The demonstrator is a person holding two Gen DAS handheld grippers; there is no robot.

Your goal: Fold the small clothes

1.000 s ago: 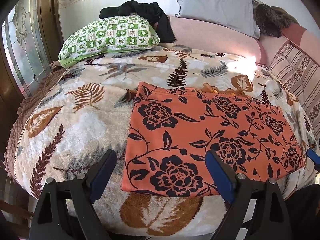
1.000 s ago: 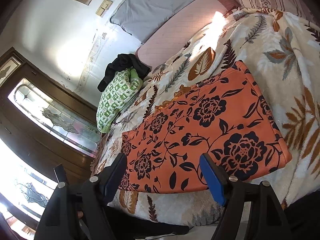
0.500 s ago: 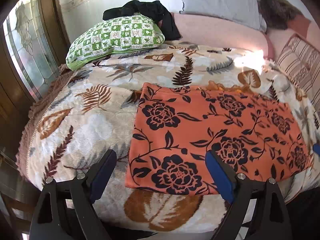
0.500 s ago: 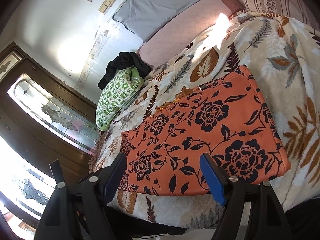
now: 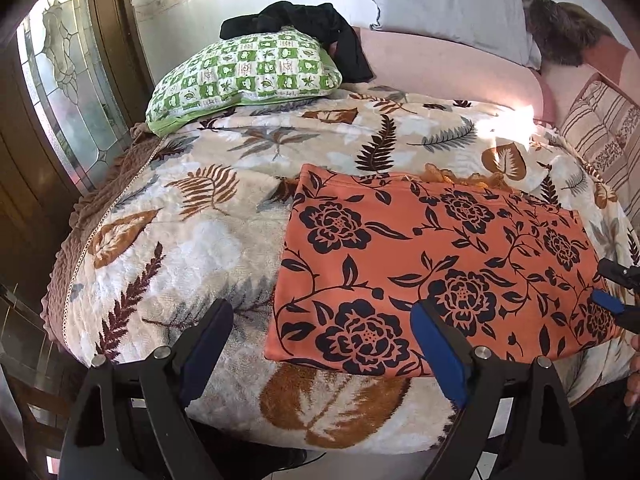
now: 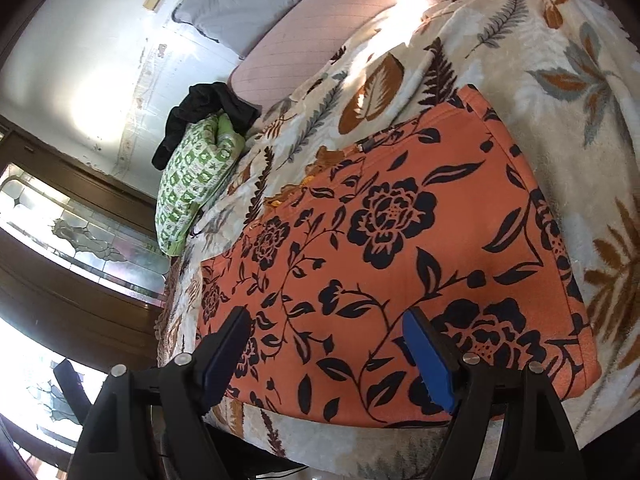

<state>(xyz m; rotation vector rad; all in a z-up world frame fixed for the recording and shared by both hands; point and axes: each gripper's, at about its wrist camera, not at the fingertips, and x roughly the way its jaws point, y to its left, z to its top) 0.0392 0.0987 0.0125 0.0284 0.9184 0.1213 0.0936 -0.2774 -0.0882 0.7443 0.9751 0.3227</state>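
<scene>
Orange floral cloth (image 5: 432,264) lies flat on the leaf-print blanket (image 5: 192,240), center-right of the left view, near bed edge, already a tidy rectangle. Left gripper (image 5: 320,344) hovers over its lower-left corner, fingers wide apart, nothing between them. Right gripper (image 6: 324,348) has dropped closer since a second ago: the cloth now fills more of the right view, and its fingers, apart and empty, sit over the near hem. Its tip shows at right edge of the left view too. Left barely moved. Judgement: both are lining up to pinch the near corners for the next fold. Green pillow (image 5: 244,76) upper left, unused.
</scene>
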